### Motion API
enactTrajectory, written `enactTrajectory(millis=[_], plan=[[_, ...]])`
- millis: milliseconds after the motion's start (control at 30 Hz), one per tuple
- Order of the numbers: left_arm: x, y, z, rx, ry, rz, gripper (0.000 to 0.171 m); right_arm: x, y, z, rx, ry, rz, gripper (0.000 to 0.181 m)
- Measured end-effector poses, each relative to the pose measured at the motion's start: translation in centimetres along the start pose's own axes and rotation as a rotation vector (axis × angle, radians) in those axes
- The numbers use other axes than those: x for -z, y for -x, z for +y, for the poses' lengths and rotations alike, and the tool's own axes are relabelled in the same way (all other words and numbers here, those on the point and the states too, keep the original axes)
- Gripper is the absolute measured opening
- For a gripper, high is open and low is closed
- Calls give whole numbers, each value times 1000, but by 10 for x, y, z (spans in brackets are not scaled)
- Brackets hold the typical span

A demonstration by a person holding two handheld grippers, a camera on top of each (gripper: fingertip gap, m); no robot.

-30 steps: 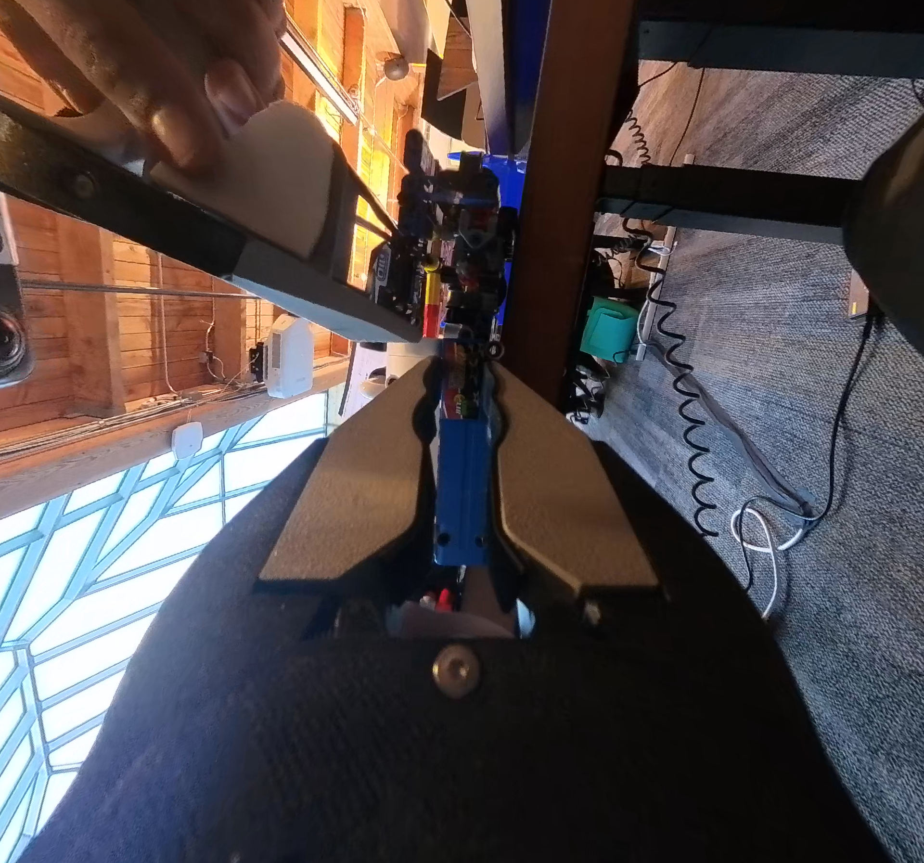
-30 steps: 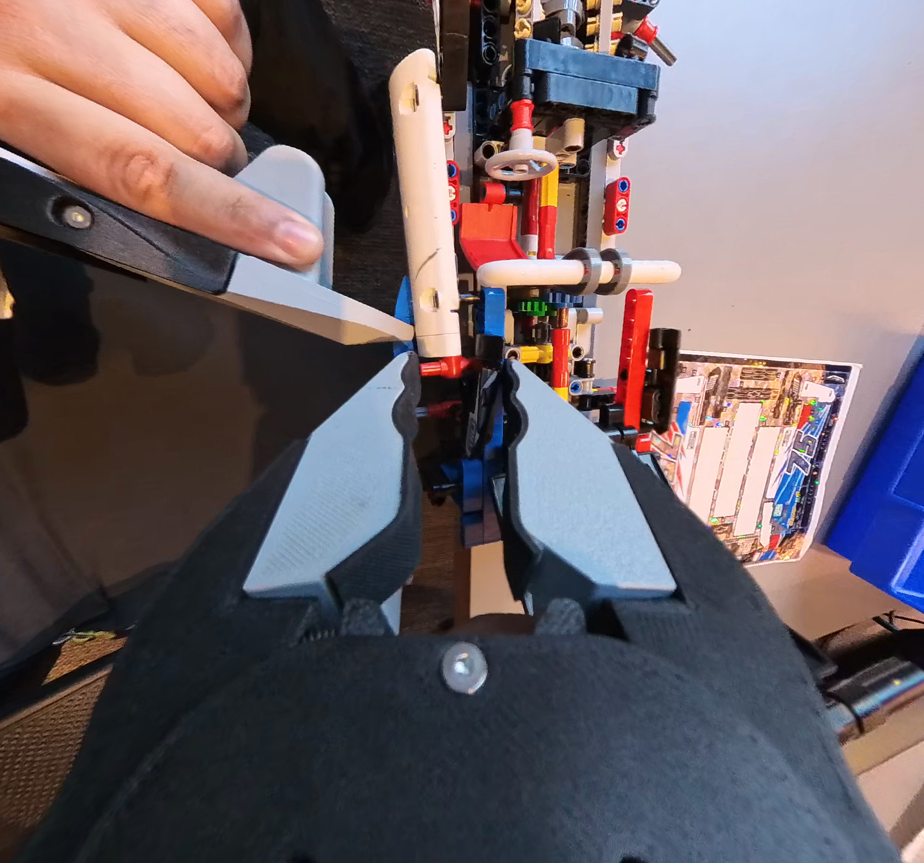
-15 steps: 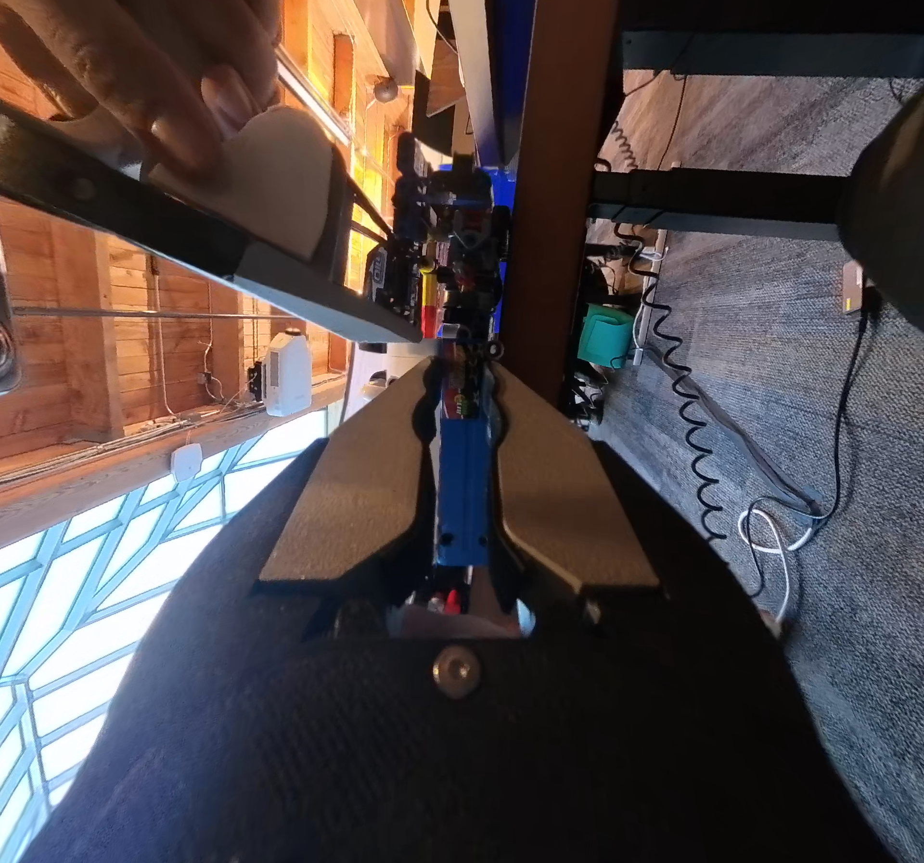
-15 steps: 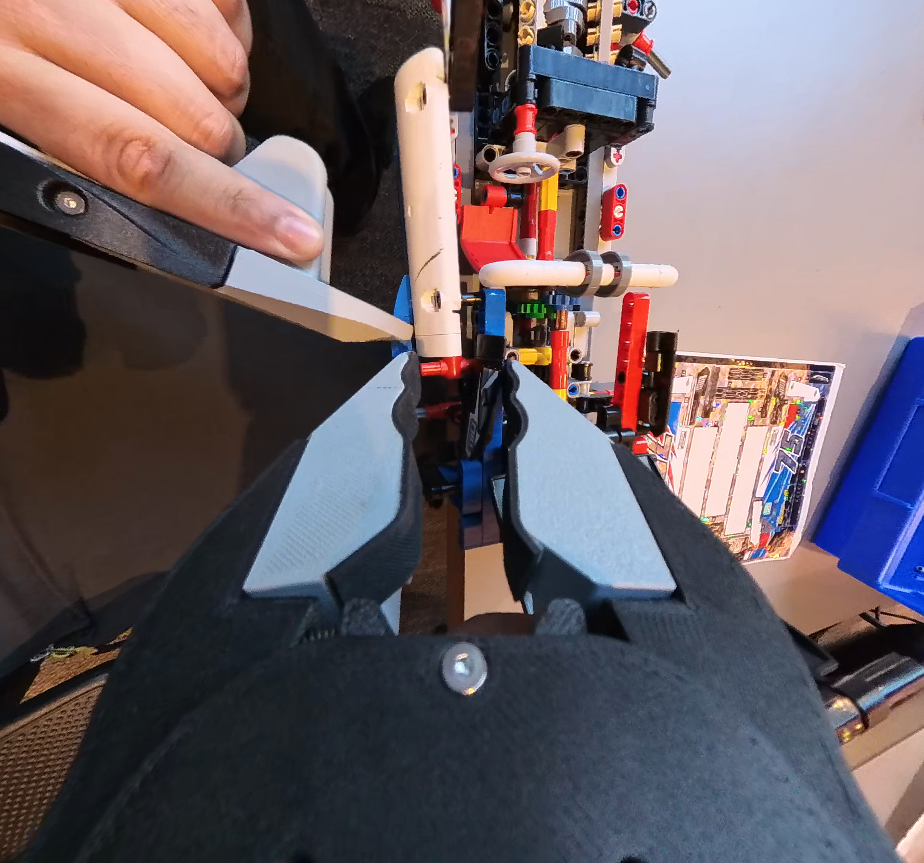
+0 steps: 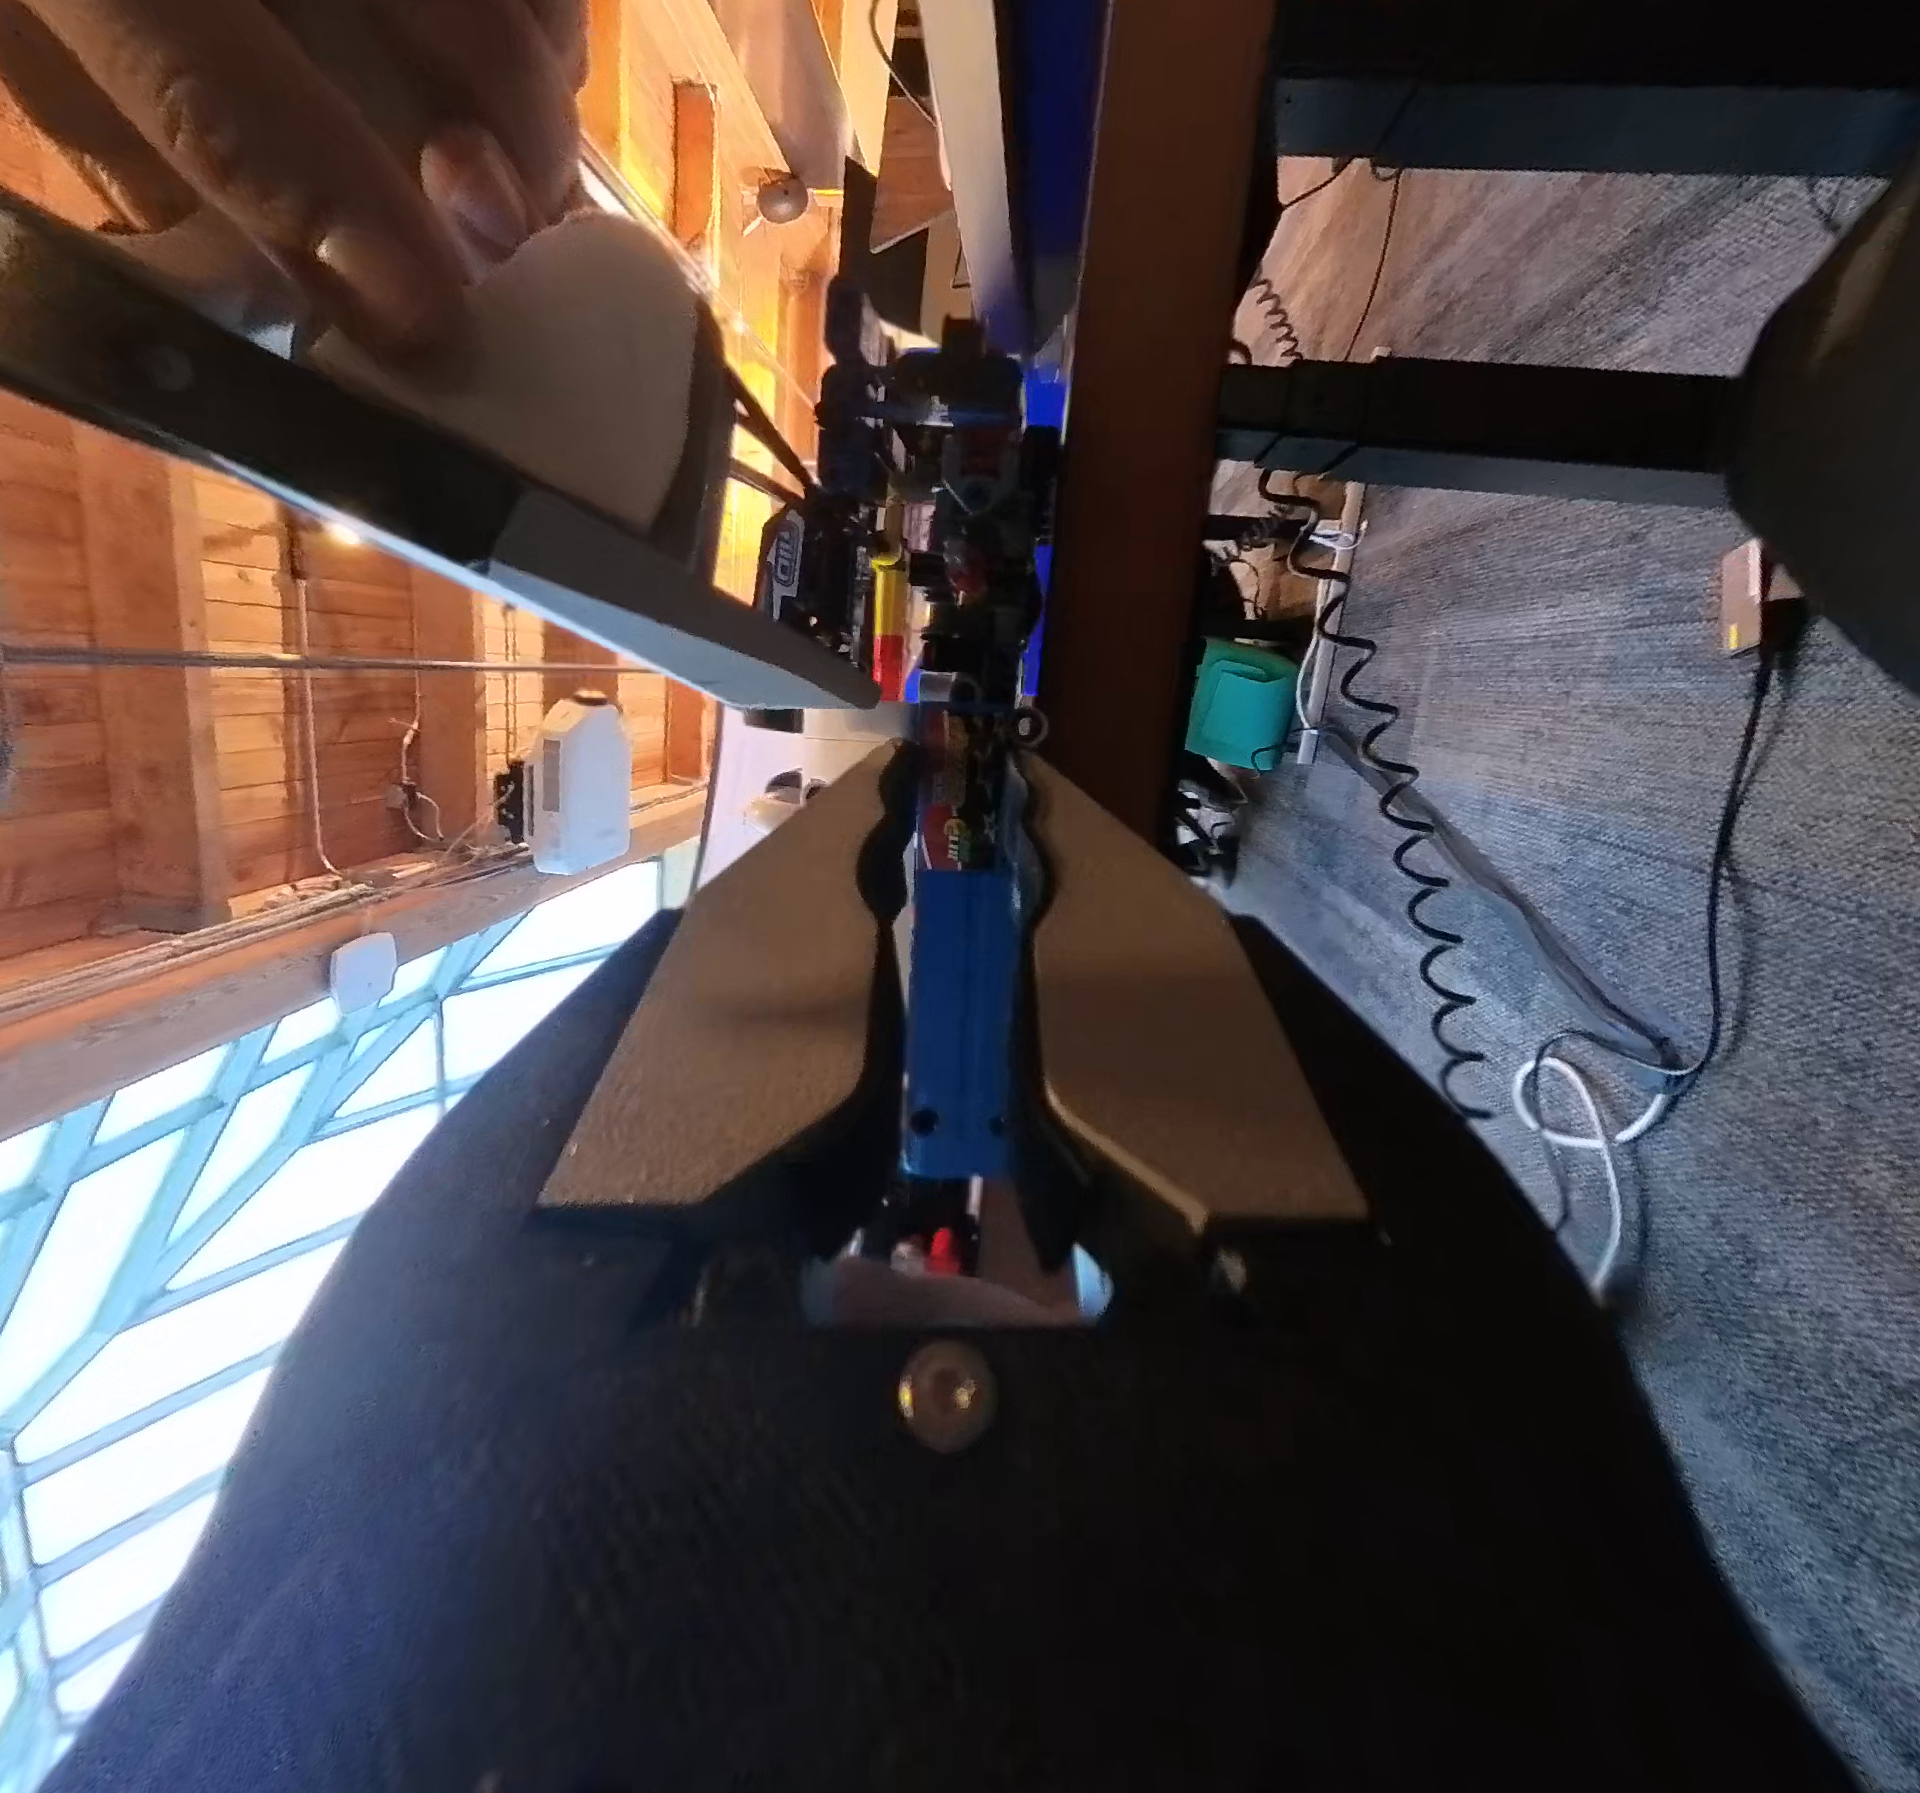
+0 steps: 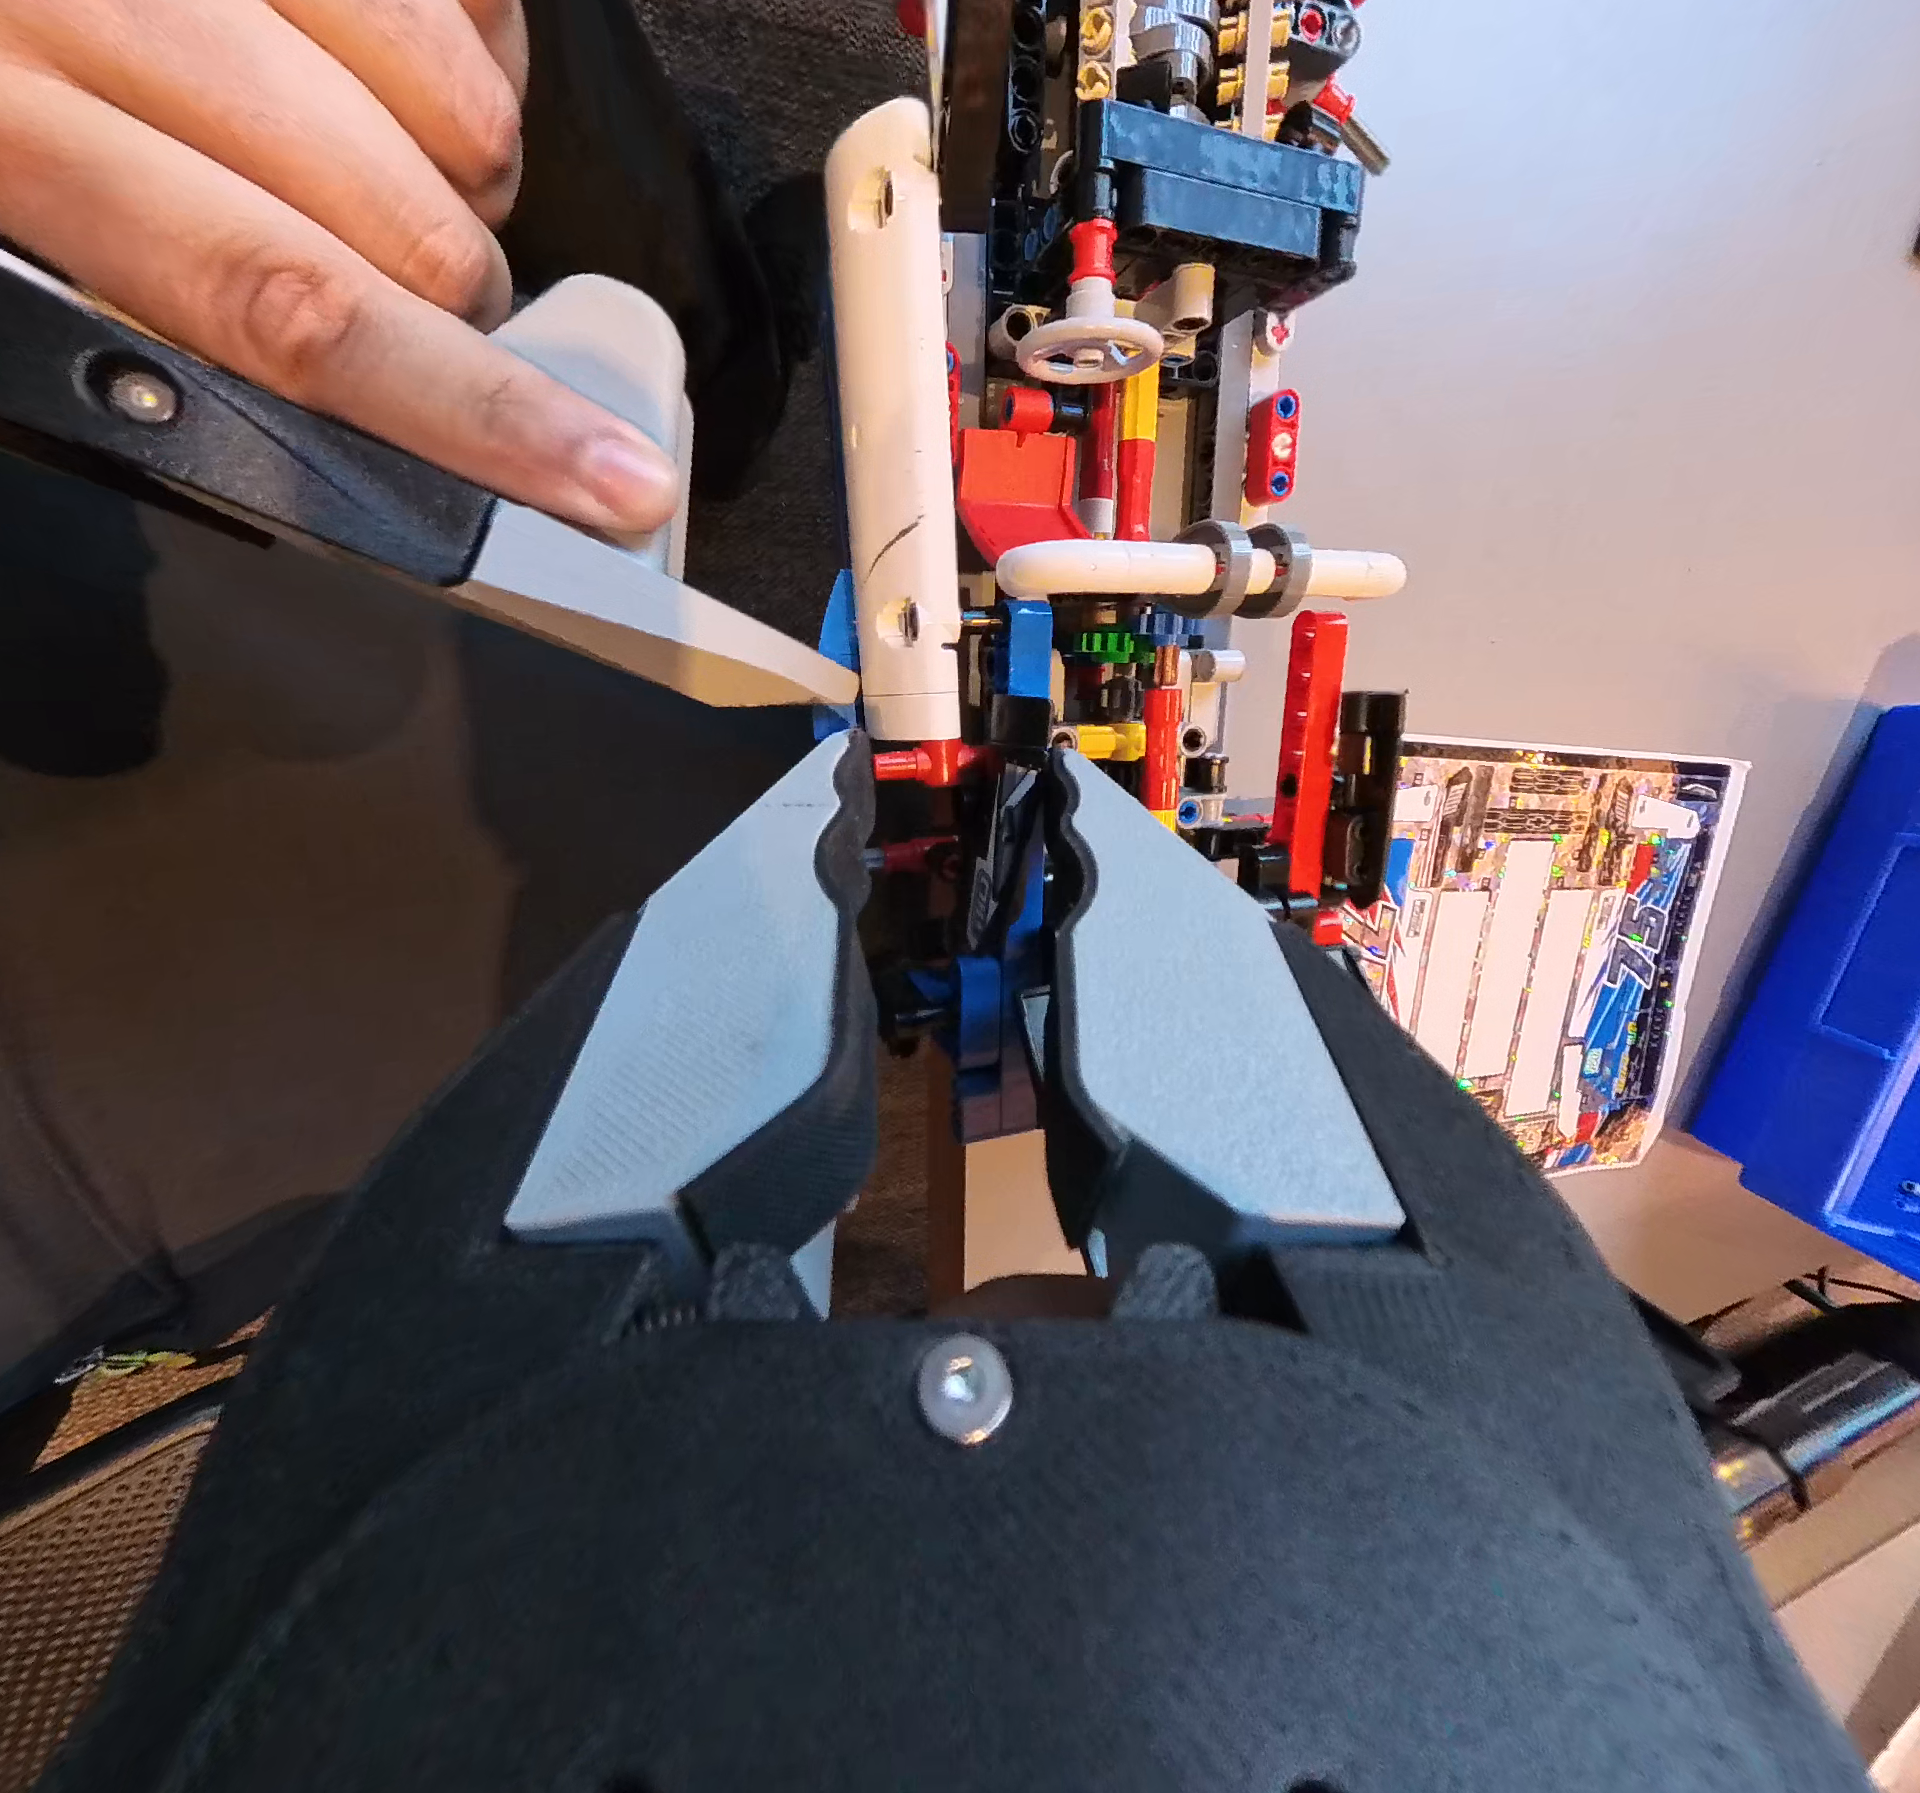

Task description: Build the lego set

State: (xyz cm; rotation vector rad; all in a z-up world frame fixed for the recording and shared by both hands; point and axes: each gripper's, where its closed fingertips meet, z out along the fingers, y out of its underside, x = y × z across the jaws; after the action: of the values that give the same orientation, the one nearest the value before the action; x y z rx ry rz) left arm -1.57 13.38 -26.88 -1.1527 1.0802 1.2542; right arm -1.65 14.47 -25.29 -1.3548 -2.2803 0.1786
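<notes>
Your right hand-held gripper (image 6: 956, 787), its grey ribbed fingers (image 6: 727, 995) lined with wavy black pads, is clamped on the near, blue end of the lego model (image 6: 1132, 496), a narrow black and blue panel pinched between the tips. Just beyond the tips the model rises as a dense stack of studless beams: a smooth white curved panel (image 6: 894, 413) on its left edge, a red seat (image 6: 1013, 491), a small grey steering wheel (image 6: 1088, 346), a white bar with two grey rings (image 6: 1195, 571), and a dark blue block higher up. A hand (image 6: 260, 164) rests on the other gripper's flat grey finger (image 6: 665, 626), whose wedge tip touches the foot of the white panel. Behind the model a glossy sticker sheet (image 6: 1527, 954) lies near a blue bin (image 6: 1839, 995) on the bench. Your left hand-held gripper (image 5: 961, 777) is clamped on a long blue beam (image 5: 954, 1005) of the same model, held in the air beside the brown bench edge (image 5: 1122, 393). Farther off are grey carpet (image 5: 1558, 808), a coiled black cable (image 5: 1392, 787) and wood-panelled walls.
</notes>
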Motion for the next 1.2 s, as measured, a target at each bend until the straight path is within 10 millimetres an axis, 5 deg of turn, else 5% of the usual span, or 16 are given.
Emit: enactTrajectory(millis=[1200], plan=[[-14, -1, -6, 25, -77, 88, 14, 3, -9, 11, -94, -35, -12, 31]])
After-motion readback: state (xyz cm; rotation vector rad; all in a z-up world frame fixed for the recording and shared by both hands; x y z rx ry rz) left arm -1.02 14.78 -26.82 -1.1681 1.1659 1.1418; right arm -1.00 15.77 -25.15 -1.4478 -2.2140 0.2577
